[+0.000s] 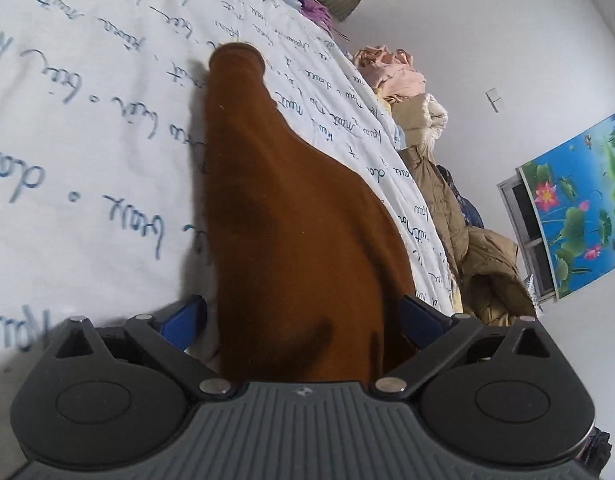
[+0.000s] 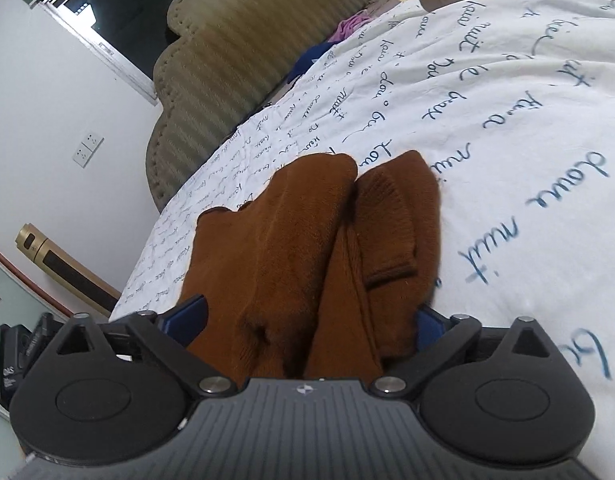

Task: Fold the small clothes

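Observation:
A small brown knit garment (image 1: pixel 283 240) hangs from my left gripper (image 1: pixel 303 320) over the white bed sheet (image 1: pixel 87 120) printed with blue script; one cuffed sleeve end points away. The blue fingers (image 1: pixel 185 320) are closed on the brown cloth. In the right wrist view the same brown garment (image 2: pixel 307 248) is bunched between my right gripper's (image 2: pixel 307 320) blue fingers (image 2: pixel 191 316), with a ribbed cuff (image 2: pixel 391 232) folded over on the sheet (image 2: pixel 507 140). Both fingertip pairs are mostly hidden by cloth.
A pile of tan and pink clothes (image 1: pixel 439 184) lies along the bed's far edge. An olive padded headboard (image 2: pixel 247 40), a window (image 2: pixel 107 20), a wall socket (image 2: pixel 87 150) and a lotus-print blind (image 1: pixel 579 208) are around the bed.

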Demonstrator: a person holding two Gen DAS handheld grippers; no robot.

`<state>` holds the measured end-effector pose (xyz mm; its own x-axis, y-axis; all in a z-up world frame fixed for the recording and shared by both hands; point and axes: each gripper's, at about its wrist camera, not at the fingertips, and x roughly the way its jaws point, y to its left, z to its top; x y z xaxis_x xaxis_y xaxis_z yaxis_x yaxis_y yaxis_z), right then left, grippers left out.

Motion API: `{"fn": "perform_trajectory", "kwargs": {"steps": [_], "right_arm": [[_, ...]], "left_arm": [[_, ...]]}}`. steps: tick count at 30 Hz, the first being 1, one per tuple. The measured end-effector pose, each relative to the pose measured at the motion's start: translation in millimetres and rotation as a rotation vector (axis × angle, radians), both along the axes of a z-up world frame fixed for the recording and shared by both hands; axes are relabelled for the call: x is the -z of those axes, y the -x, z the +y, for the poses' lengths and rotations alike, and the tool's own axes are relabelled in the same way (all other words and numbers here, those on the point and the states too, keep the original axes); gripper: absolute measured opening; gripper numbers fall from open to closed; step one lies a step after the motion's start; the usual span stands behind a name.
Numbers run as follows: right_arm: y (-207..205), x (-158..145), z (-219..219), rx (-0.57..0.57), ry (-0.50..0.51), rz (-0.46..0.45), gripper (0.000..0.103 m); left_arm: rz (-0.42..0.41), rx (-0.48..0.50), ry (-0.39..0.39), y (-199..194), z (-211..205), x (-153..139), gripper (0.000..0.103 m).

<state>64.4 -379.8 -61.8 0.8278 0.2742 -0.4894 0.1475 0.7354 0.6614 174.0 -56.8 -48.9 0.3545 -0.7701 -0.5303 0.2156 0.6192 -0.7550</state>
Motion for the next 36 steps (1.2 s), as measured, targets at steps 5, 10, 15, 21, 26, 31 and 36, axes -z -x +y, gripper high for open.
{"fn": "perform_trajectory", "kwargs": {"steps": [5, 10, 15, 21, 26, 31, 36], "right_arm": [[0, 3, 11, -0.051, 0.114, -0.049, 0.103], [6, 6, 15, -0.059, 0.164, -0.100, 0.103], [10, 9, 10, -0.042, 0.119, -0.126, 0.103], [9, 9, 12, -0.039, 0.123, -0.126, 0.103], [9, 10, 10, -0.038, 0.112, -0.131, 0.103], [11, 11, 9, -0.036, 0.105, -0.135, 0.103], [11, 11, 8, -0.037, 0.107, -0.133, 0.103]], "left_arm": [[-0.100, -0.002, -0.081, 11, -13, -1, 0.103], [-0.211, 0.003, -0.134, 27, -20, 0, 0.103], [-0.338, 0.037, -0.252, 44, -36, -1, 0.103], [-0.388, 0.052, -0.335, 51, -47, -2, 0.103], [-0.403, 0.051, -0.347, 54, -48, -1, 0.103], [-0.420, 0.056, -0.372, 56, -52, -1, 0.103], [-0.422, 0.056, -0.374, 57, -52, -1, 0.103]]}}
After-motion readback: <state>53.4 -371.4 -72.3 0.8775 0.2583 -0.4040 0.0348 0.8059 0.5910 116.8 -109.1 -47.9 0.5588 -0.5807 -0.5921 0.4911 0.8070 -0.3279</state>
